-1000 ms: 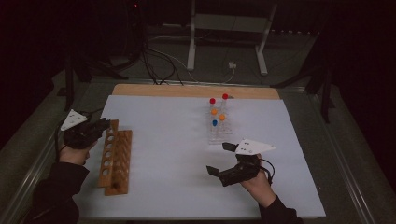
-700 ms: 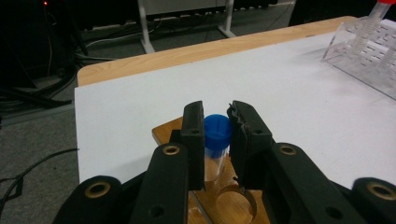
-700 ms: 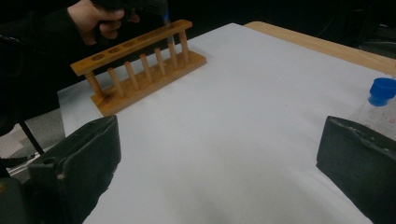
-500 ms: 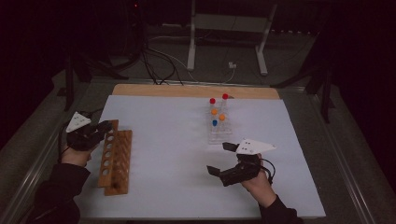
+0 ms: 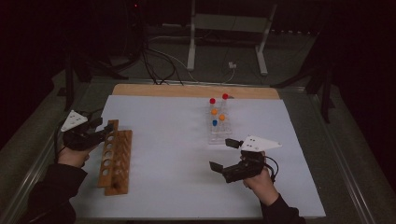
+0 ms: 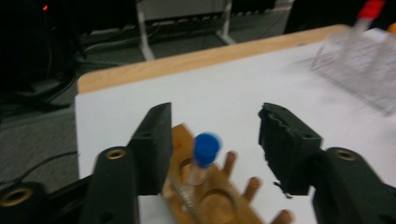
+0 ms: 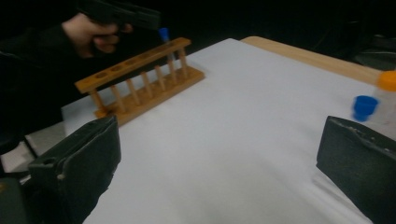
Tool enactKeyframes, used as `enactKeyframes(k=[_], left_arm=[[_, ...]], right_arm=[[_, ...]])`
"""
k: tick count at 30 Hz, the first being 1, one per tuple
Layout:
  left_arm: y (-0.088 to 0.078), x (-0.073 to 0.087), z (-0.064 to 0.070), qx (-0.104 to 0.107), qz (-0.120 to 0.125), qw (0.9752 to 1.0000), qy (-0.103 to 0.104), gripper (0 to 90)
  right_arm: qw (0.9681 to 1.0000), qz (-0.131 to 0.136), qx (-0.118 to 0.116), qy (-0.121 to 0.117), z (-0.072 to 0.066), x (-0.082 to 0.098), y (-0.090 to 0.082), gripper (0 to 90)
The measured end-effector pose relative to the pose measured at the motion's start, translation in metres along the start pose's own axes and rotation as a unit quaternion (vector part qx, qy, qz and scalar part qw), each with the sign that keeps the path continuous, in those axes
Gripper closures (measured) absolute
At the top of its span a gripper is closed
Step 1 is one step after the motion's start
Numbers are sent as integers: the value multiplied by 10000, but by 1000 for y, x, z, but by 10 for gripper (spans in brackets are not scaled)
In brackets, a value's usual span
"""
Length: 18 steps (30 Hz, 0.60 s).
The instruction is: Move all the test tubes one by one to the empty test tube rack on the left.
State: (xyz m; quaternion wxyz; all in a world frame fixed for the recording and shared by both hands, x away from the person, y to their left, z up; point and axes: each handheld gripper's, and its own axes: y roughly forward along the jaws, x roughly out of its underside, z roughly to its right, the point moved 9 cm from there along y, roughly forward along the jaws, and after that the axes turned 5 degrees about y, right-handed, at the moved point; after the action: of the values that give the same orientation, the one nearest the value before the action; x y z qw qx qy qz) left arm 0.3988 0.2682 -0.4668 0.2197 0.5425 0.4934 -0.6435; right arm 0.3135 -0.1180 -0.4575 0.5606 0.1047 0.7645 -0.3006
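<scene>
Underneath, white sheet (image 5: 187, 154) on wooden table (image 5: 196, 90); dark room beyond.

- I read this as a lab bench set up for recording, in a dark room with the light falling on the table (image 5: 299, 93) alone.
- A white sheet (image 5: 187, 154) covers the wooden tabletop, laid out as a plain work surface.
- On my left stands a wooden test-tube rack (image 5: 115, 156); in its far end sits a blue-capped tube (image 6: 201, 158).
- Right of centre, toward the far edge, I see a clear plastic rack (image 5: 218, 130) of tubes with red, orange and blue caps.
- Beyond the far edge, cables (image 5: 159, 65) trail over the floor past a metal stand (image 5: 224, 28).
</scene>
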Motion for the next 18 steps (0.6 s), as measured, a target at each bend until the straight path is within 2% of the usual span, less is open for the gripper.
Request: enactKeyframes(k=[3,5,6,7,8,9,12,15,18], left_arm=[[-9,-9,13,164,71,9998,68,328],[-14,-14,26,401,100,9991,83,234],[-17,-16,32,460,128,9988,113,234],[-19,-18,40,574,179,9981,124,168],[-22,-19,47,692,201,9973,111,168],[-23,-21,55,782,244,9966,126,125],[-26,-21,80,1166,268,9927,175,32],[-26,-16,104,1513,196,9879,271,16],[-25,-11,124,1746,189,9839,320,16]], right_arm=[[9999,-6,135,-23,5,-3,0,0],[9995,7,293,-93,10,-7,0,0],[9995,7,293,-93,10,-7,0,0],[9989,-22,438,-176,14,-9,1,0],[9989,-22,438,-176,14,-9,1,0],[9979,-71,607,-213,19,-9,3,0],[9969,-89,762,-156,28,-10,6,0],[9958,-135,892,-142,36,-8,10,4],[9945,-151,1035,-97,42,-7,14,39]])
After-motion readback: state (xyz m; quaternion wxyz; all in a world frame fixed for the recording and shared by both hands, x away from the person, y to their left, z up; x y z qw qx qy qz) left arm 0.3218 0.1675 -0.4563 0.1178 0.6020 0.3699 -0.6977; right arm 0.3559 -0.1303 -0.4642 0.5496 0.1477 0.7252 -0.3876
